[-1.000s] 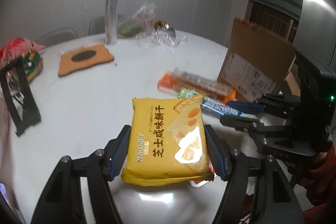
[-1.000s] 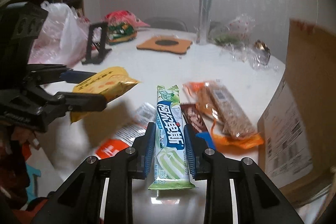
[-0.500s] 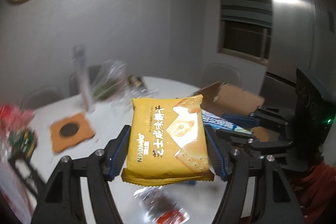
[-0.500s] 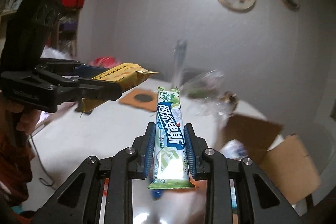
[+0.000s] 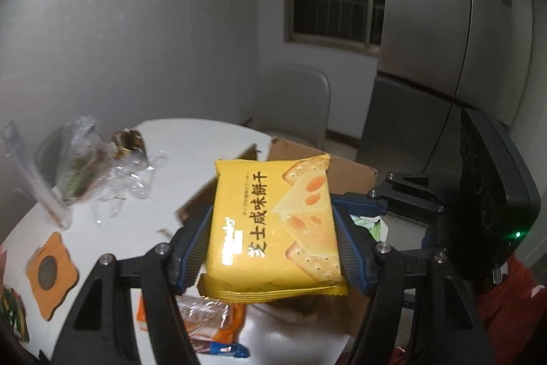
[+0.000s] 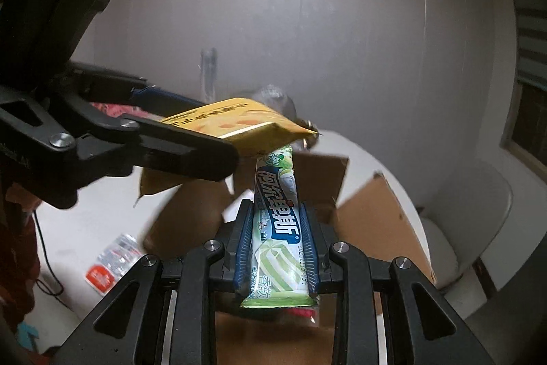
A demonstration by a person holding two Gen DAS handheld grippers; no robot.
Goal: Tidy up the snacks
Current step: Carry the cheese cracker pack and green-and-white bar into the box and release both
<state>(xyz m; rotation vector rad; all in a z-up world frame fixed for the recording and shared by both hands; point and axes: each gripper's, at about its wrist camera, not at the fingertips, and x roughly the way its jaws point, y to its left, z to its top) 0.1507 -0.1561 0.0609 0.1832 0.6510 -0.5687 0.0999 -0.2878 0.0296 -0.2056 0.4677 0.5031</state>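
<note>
My left gripper [image 5: 273,238] is shut on a yellow cheese-cracker pack [image 5: 273,224], held flat in the air above the open cardboard box [image 5: 352,170]. In the right wrist view that same yellow pack [image 6: 236,122] and the left gripper [image 6: 191,139] hang at upper left, over the box [image 6: 372,211]. My right gripper [image 6: 277,228] is shut on a long green-and-white candy stick pack [image 6: 277,221], which points away over the box opening, its far end just under the yellow pack.
The white round table [image 5: 191,142] carries crinkled clear plastic bags [image 5: 99,166], an orange coaster [image 5: 51,272], an orange wrapped snack [image 5: 208,324] and a clear wrapper with a red label [image 6: 109,265]. A chair [image 5: 297,105] and a steel fridge [image 5: 444,23] stand behind.
Both grippers rose from just above the table and swung right, carrying their packs over the open box. The left gripper also rolled. Neither grip changed.
</note>
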